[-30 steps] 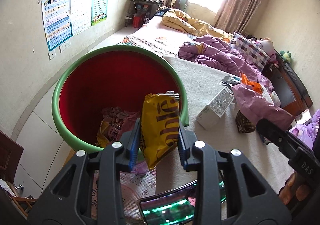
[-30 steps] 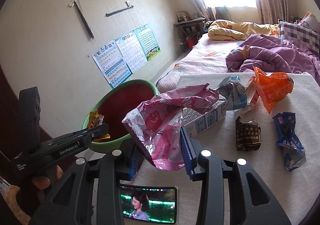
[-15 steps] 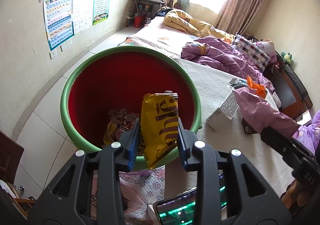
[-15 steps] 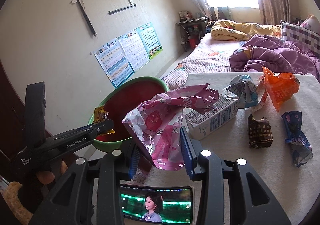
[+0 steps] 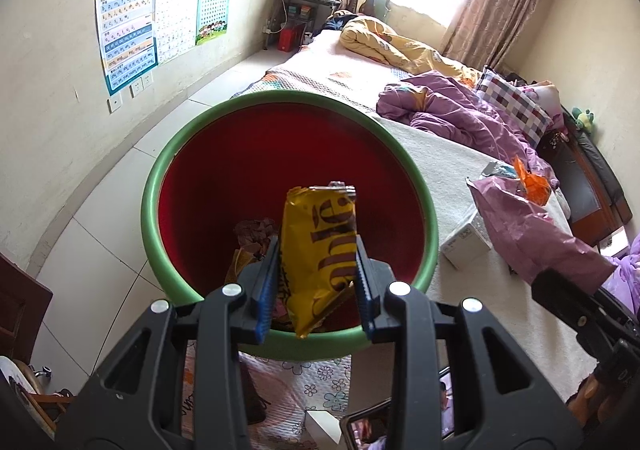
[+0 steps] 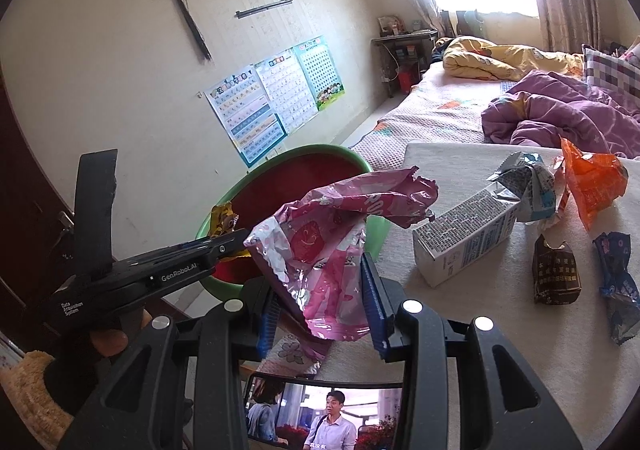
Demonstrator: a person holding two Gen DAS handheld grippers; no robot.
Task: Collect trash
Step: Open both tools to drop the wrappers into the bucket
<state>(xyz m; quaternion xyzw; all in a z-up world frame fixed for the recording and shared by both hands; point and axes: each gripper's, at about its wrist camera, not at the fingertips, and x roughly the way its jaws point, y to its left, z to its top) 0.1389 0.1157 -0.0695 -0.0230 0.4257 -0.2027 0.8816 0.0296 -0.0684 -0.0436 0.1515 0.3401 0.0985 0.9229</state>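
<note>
My left gripper (image 5: 316, 282) is shut on a yellow snack wrapper (image 5: 318, 246), held over the mouth of the green bin with a red inside (image 5: 208, 186); some wrappers (image 5: 252, 234) lie at its bottom. My right gripper (image 6: 322, 294) is shut on a crumpled pink foil bag (image 6: 332, 234), just right of the bin (image 6: 280, 170), above the bed edge. The pink bag (image 5: 524, 226) also shows at the right of the left wrist view. The left gripper (image 6: 224, 246) with its yellow wrapper (image 6: 224, 216) appears over the bin rim in the right wrist view.
On the cream bedcover (image 6: 520, 330) lie a white milk carton (image 6: 464, 242), an orange bag (image 6: 592, 182), a brown wrapper (image 6: 556, 274), a blue wrapper (image 6: 618, 286) and a crumpled white-blue carton (image 6: 528, 186). A phone playing video (image 6: 324, 414) lies below my right gripper. Purple quilt (image 6: 560, 110) behind.
The left gripper carried the yellow wrapper from the bin's right rim to over its middle. The right gripper with the pink bag shifted left toward the bin.
</note>
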